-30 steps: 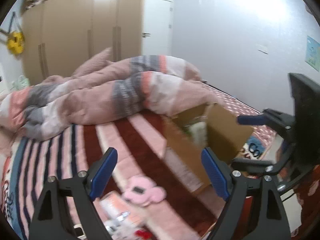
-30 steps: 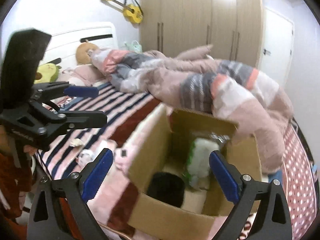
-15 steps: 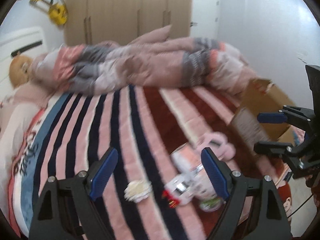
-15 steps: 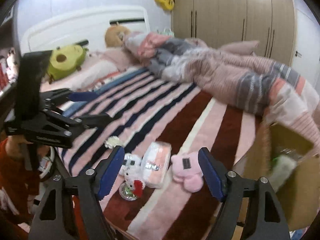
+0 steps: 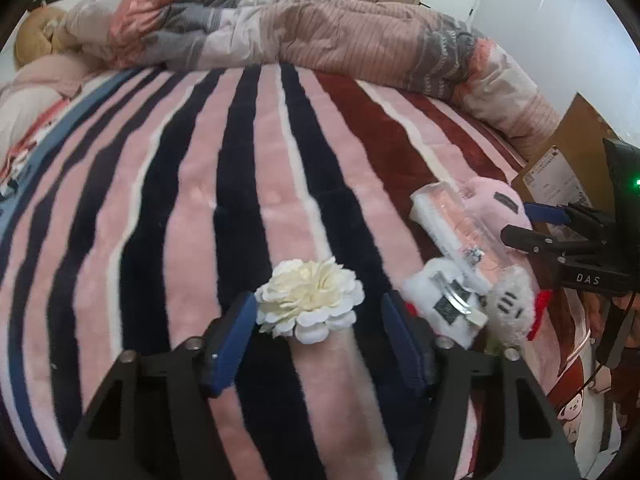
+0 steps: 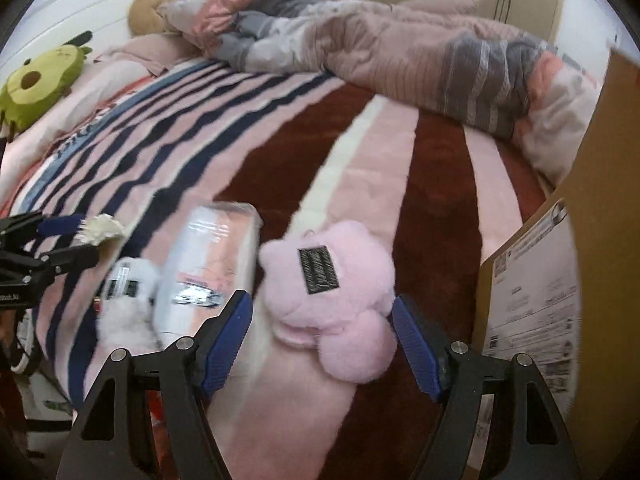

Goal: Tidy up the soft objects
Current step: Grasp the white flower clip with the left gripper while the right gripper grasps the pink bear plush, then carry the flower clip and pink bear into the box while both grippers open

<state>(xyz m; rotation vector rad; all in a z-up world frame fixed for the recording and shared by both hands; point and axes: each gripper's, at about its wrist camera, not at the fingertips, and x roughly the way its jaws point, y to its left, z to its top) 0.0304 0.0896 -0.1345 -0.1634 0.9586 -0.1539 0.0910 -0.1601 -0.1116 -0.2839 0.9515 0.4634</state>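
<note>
Both grippers have dropped closer to the striped bed (image 5: 248,168). Left gripper (image 5: 316,344), jaws wide, brackets the cream fabric flower (image 5: 310,300) at lower centre of its view. Right gripper (image 6: 322,340), jaws wide, straddles the pink plush (image 6: 332,300); the cardboard box (image 6: 600,208) fills the frame's right edge.

left gripper (image 5: 316,344): fingers spread wide, low, level | right gripper (image 6: 322,344): fingers spread wide, low
</note>
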